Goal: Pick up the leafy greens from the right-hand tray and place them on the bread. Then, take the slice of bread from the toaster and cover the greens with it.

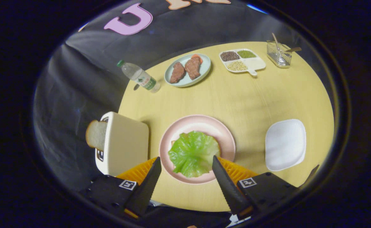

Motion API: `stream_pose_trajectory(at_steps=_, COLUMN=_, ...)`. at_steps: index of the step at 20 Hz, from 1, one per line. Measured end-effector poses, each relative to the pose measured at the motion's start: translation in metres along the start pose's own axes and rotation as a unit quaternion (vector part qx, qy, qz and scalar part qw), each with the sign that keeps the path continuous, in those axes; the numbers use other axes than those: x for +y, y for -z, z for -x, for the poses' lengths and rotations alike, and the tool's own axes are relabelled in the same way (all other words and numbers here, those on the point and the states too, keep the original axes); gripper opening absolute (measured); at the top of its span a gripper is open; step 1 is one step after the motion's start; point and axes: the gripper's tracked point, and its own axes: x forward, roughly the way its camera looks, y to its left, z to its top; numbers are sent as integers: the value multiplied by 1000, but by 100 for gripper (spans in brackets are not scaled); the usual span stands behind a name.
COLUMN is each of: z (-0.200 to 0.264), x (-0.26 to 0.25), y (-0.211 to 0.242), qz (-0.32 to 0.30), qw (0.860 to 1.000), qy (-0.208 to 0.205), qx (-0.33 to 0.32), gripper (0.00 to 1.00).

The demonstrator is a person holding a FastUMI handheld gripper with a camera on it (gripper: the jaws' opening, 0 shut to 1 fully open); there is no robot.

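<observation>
Leafy greens (193, 153) are lying spread over the bread (216, 144) on the pink plate (198, 122), covering nearly all of it — only a thin tan edge is peeking out along the leaf's far side. The gripper (186, 162) is hovering above the plate with its two dark, ridged fingers (226, 185) spread wide and holding nothing; the leaf is sitting between and just ahead of the tips, and the right tip is overlapping the leaf's edge in the view, though whether it is touching cannot be told. To the left, the cream toaster (125, 142) is standing beside the plate with a slice of bread (96, 134) sticking out of its slot. To the right, the white tray (285, 144) is lying on the yellow round table (252, 101). Beyond the plate — well apart from it — a water bottle (139, 77) is lying on its side, next to a pale blue plate of meat (188, 69), a divided dish of beans (241, 60) and a wire cutlery holder (278, 53).
</observation>
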Motion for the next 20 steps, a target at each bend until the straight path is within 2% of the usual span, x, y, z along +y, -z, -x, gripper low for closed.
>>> stream_pose_trajectory(at_steps=5, z=38, x=81, y=-19, qz=21, qw=999, qy=-33, qx=-9, gripper=100)
stream_pose_trajectory(at_steps=10, z=59, x=152, y=-26, qz=16, qw=998, qy=-48, qx=36, gripper=100)
stream_pose_trajectory(at_steps=13, z=45, x=182, y=-29, qz=32, qw=997, qy=-30, qx=62, gripper=100)
stream_pose_trajectory(at_steps=20, z=-8, x=253, y=-8, qz=57, qw=990, qy=-20, qx=131, gripper=100)
